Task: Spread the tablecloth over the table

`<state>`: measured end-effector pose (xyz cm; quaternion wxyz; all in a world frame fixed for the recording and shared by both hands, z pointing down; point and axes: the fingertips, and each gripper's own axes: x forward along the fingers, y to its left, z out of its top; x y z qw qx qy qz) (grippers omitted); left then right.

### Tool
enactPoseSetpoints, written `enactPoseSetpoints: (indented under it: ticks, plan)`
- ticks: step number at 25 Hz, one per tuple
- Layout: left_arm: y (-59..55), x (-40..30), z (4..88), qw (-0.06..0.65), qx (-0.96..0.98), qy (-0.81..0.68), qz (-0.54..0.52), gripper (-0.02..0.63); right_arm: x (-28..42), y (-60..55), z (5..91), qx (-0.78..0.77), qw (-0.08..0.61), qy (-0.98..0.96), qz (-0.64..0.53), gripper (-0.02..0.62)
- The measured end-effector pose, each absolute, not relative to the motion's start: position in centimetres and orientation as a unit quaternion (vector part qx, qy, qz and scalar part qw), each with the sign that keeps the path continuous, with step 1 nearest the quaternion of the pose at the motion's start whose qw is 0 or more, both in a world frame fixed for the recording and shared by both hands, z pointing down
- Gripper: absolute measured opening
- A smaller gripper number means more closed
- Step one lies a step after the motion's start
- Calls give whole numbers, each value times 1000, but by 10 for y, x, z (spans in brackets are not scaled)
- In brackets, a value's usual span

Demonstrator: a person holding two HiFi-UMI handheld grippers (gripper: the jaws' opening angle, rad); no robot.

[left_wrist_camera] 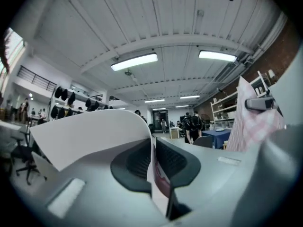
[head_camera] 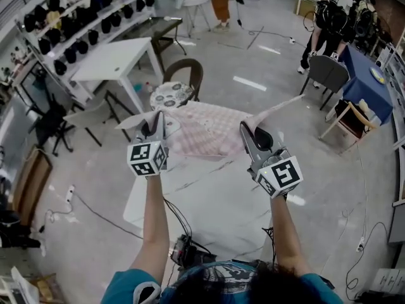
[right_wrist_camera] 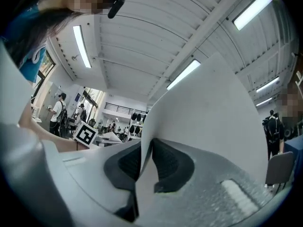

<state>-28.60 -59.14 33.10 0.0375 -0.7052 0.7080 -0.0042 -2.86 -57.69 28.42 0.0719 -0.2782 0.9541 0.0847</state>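
Observation:
A pink-and-white checked tablecloth (head_camera: 209, 132) hangs stretched in the air between my two grippers, above a white table (head_camera: 209, 201). My left gripper (head_camera: 154, 126) is shut on the cloth's left corner; in the left gripper view the tablecloth (left_wrist_camera: 90, 131) fans up leftward from between the pads, its checked face showing in the left gripper (left_wrist_camera: 153, 162). My right gripper (head_camera: 253, 132) is shut on the right corner. In the right gripper view the tablecloth (right_wrist_camera: 213, 112) rises as a wide pale sheet out of the right gripper (right_wrist_camera: 146, 162). Both grippers point roughly level.
Beyond the cloth stand a round patterned stool (head_camera: 171, 95) and a brown chair (head_camera: 186, 71). Another white table (head_camera: 117, 59) stands at upper left by racks of dark helmets (head_camera: 76, 24). People (head_camera: 326, 24) stand near a blue-covered table (head_camera: 364, 84) at upper right. Cables (head_camera: 95, 214) lie on the floor.

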Motion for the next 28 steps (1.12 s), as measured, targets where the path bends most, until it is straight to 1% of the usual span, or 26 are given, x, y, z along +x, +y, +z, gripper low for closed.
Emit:
enactPoseSetpoints:
  ticks: [5, 10, 14, 19, 22, 24, 28]
  plan:
    - [-574, -336, 353, 7, -713, 701, -13, 41, -61, -575, 333, -303, 61, 951, -3, 23]
    - [-560, -367, 381, -42, -725, 688, 9, 40, -74, -558, 352, -336, 71, 937, -58, 17]
    - [-548, -365, 392, -67, -737, 671, 42, 38, -52, -540, 365, -367, 85, 920, -109, 17]
    - [-524, -351, 402, -37, -751, 659, -18, 50, -34, -512, 401, -392, 71, 904, -155, 17]
    - [-507, -345, 415, -61, -756, 651, 0, 46, -12, -497, 429, -413, 86, 880, -220, 17]
    - [-494, -346, 427, -70, -753, 654, -20, 52, -3, -482, 449, -414, 90, 869, -256, 17]
    - [-466, -346, 449, -80, -751, 652, -64, 54, 5, -451, 477, -409, 68, 865, -283, 17]
